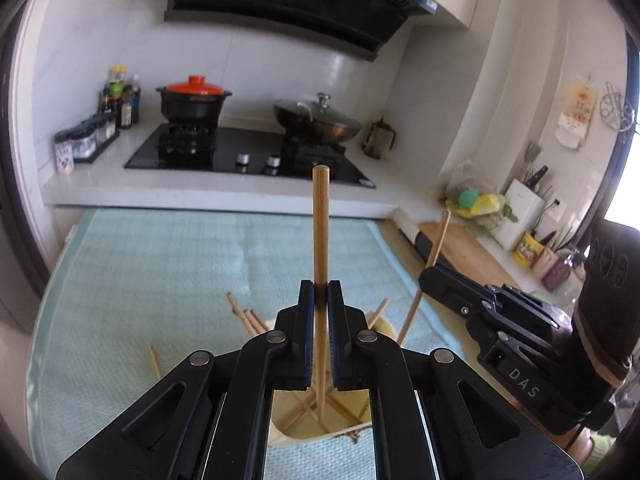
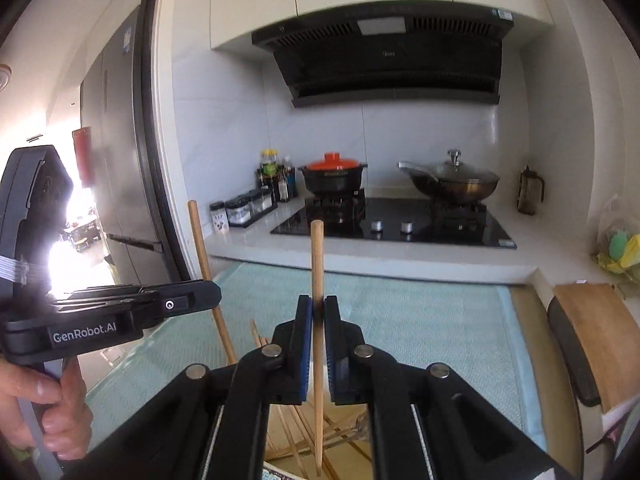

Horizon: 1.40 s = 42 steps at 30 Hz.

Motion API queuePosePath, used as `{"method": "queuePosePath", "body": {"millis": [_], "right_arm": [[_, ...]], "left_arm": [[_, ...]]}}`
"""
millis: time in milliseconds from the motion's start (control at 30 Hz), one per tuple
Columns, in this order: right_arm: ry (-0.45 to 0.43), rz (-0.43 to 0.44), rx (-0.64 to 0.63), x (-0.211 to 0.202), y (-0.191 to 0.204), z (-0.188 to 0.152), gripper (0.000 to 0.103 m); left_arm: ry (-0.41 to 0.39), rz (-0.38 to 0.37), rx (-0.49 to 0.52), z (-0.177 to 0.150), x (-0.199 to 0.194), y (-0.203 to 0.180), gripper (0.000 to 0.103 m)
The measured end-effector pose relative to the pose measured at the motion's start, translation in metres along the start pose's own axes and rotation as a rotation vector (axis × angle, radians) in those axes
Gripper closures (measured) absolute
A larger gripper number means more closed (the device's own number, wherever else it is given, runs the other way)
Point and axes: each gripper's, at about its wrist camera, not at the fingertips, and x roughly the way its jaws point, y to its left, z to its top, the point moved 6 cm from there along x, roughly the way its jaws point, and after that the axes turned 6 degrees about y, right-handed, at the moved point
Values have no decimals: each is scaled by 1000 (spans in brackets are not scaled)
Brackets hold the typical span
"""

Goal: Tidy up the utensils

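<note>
We see the left gripper (image 1: pixel 320 294) clamped on one upright chopstick (image 1: pixel 321 232). The right gripper (image 2: pixel 318 306) pinches another chopstick (image 2: pixel 317 264), both above the bowl (image 1: pixel 344 434).

Table (image 1: pixel 48 312) w/ teal mat (image 1: pixel 160 264); chopsticks (image 1: pixel 250 316), bowl (image 1: pixel 312 434).

Mat (image 1: pixel 160 264) ahead bare — stove counter (image 1: pixel 224 194) blocks beyond.

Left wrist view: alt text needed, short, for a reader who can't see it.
The left claw is shut on one upright wooden chopstick above a pale bowl of loose chopsticks on a light green mat. At right, the right claw holds another chopstick; behind stands a kitchen stove with two pots.
</note>
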Motion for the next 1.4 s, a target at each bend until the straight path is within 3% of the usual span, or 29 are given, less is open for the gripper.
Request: {"method": "queuePosePath", "body": {"millis": [33, 100, 133, 167, 200, 233, 267, 367, 467, 600, 767, 933, 1133, 1400], "right_arm": [[33, 13, 18, 11, -4, -9, 97], [112, 27, 49, 33, -12, -26, 96], [150, 25, 61, 43, -15, -34, 95], [176, 22, 73, 49, -18, -41, 81], [190, 17, 88, 52, -22, -46, 56], [188, 18, 105, 51, -25, -50, 44], [173, 24, 121, 46, -28, -53, 38], [154, 13, 119, 28, -30, -58, 38], [149, -19, 121, 6, -31, -65, 36], [115, -73, 122, -31, -28, -74, 25], [82, -142, 107, -78, -18, -88, 17], [69, -184, 76, -120, 4, -107, 14], [76, -209, 58, -163, 26, -129, 13], [44, -220, 22, -202, 56, -126, 13]], "left_arm": [[24, 8, -3, -6, 10, 3, 98], [69, 26, -18, -18, 25, 9, 86], [87, 29, -27, -23, 30, 11, 61], [90, 35, -35, -27, 32, 13, 36], [80, 48, -36, -30, 30, 13, 28], [66, 59, -28, -34, 26, 13, 21], [57, 67, -15, -37, 22, 11, 18], [30, 108, 23, -44, 8, 8, 8], [-15, 175, 77, -51, -11, 0, 3], [-86, 280, 135, -60, -42, -13, 1], [-105, 302, 138, -74, -78, -32, 1], [-170, 463, 188, -93, -113, -51, 1], [-93, 398, 117, -127, -139, -58, 0], [-75, 376, 94, -150, -168, -71, 0]]}}
